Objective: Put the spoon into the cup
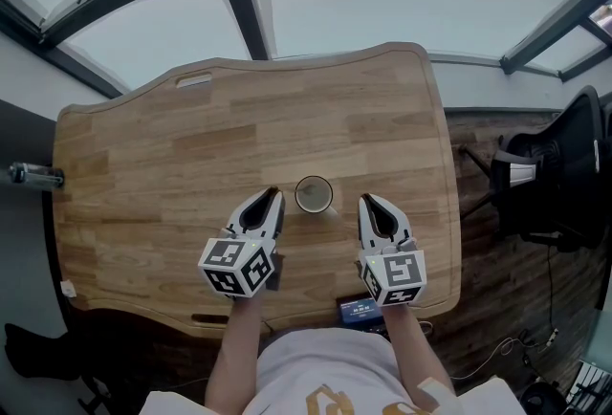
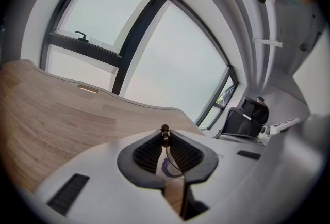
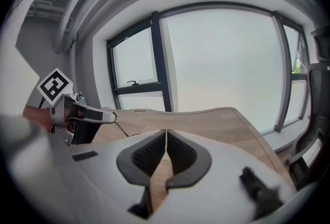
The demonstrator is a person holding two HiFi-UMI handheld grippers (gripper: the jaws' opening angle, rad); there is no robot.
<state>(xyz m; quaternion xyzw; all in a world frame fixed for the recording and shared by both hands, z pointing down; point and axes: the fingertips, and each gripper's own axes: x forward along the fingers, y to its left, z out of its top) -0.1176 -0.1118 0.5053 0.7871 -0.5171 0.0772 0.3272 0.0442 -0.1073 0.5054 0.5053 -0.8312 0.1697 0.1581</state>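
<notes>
The left gripper (image 1: 273, 195) is closed on the spoon (image 2: 164, 129). It pinches the spoon at the very tip of its jaws, and a small dark knob shows just above the tips. The grip is so far forward, I think, so that most of the spoon stays free and can go down into the cup without the jaws touching the rim.

The long axis of the spoon is steep. In the right gripper view the thin stem leaves the jaw tips and slants down toward the bench (image 1: 172, 145). In the left gripper view it runs down under the jaws, a little back toward the person. The knob end points up. The lower end is partly hidden, so I cannot say clearly how the bowl is turned.

The cup (image 1: 314, 194) stands upright just to the right of the left gripper's tips, between the two grippers. The spoon is not yet in it.

The right gripper (image 3: 166, 132) has its jaws together with nothing between them. It waits on the other side of the cup, not touching it.
</notes>
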